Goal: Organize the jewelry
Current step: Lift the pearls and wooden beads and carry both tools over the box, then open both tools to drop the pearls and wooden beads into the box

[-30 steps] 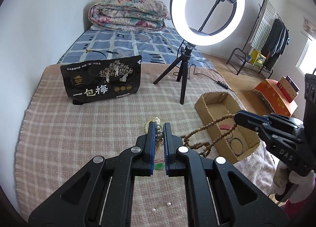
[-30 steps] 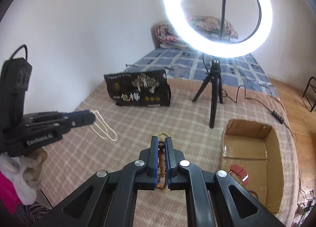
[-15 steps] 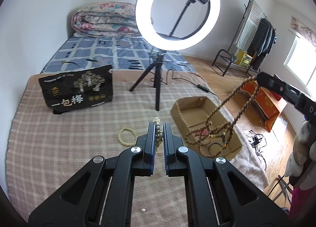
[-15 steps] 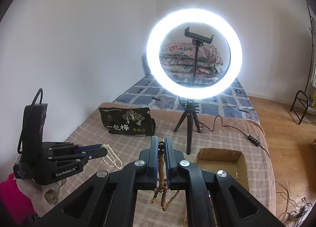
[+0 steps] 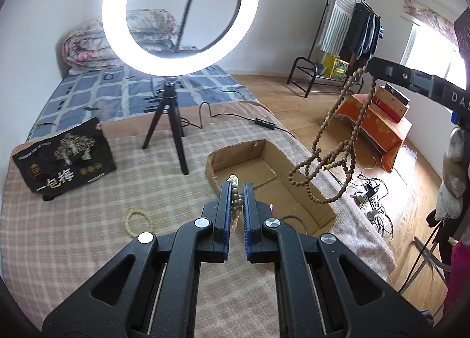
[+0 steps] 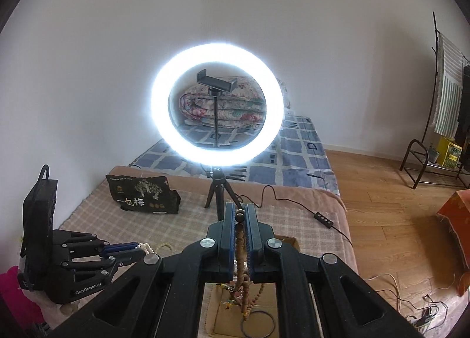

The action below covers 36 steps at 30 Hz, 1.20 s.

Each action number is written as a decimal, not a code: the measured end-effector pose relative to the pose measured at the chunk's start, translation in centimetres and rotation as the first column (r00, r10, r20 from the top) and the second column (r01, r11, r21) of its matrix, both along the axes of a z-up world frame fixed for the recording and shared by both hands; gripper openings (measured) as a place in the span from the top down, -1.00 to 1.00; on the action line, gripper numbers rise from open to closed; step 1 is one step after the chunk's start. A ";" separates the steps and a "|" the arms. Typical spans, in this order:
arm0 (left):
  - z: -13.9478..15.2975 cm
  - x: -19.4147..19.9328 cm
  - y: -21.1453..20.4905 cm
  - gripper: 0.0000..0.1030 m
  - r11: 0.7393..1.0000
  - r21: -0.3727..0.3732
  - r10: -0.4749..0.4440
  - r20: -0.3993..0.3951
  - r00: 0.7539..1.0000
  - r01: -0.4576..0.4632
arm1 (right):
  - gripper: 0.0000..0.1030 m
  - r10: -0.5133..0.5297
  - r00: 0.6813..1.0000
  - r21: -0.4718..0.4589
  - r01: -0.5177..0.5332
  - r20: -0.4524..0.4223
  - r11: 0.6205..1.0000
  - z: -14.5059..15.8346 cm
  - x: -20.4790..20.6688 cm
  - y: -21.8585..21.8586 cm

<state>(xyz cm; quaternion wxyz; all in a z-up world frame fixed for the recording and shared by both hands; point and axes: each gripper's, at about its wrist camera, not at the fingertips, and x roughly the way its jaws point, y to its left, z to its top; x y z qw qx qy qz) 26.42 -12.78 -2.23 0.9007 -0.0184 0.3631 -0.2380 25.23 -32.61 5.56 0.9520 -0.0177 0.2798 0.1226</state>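
The right gripper [image 6: 241, 217] is clamped on a long string of brown wooden beads [image 5: 329, 159], which hangs in slack loops above the open cardboard box [image 5: 235, 156]. The left gripper [image 5: 236, 191] pinches a pale bead strand [image 5: 234, 182], most of it hidden. Both strings look light and limp and will swing and tangle; gripping across several beads should hold better. A small bracelet [image 5: 138, 220] lies on the checked blanket [image 5: 73, 235].

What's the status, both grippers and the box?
Left gripper shut on pale bead strand. Right gripper shut on brown wooden bead necklace, dangling over open cardboard box. Path unobstructed.
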 end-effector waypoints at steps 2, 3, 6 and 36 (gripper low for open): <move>-0.3 1.0 -1.3 0.90 1.000 -0.001 -0.011 -0.004 1.000 0.011 | 0.93 -0.009 1.000 -0.005 0.009 -0.010 1.000 -0.6 0.3 -0.9; -0.4 1.5 -1.9 0.90 1.000 0.002 -0.015 -0.006 1.000 0.015 | 0.93 -0.012 1.000 -0.008 0.012 -0.015 1.000 -1.0 0.5 -1.3; -1.2 3.0 -3.7 0.90 1.000 0.011 -0.023 -0.016 1.000 0.023 | 0.93 -0.025 0.999 -0.009 0.025 -0.036 1.000 -2.3 0.9 -2.5; -8.4 11.1 -9.4 0.23 0.994 0.109 -0.001 -0.104 0.995 0.012 | -0.14 -0.071 0.975 0.016 0.076 -0.209 0.997 -13.0 4.5 -7.4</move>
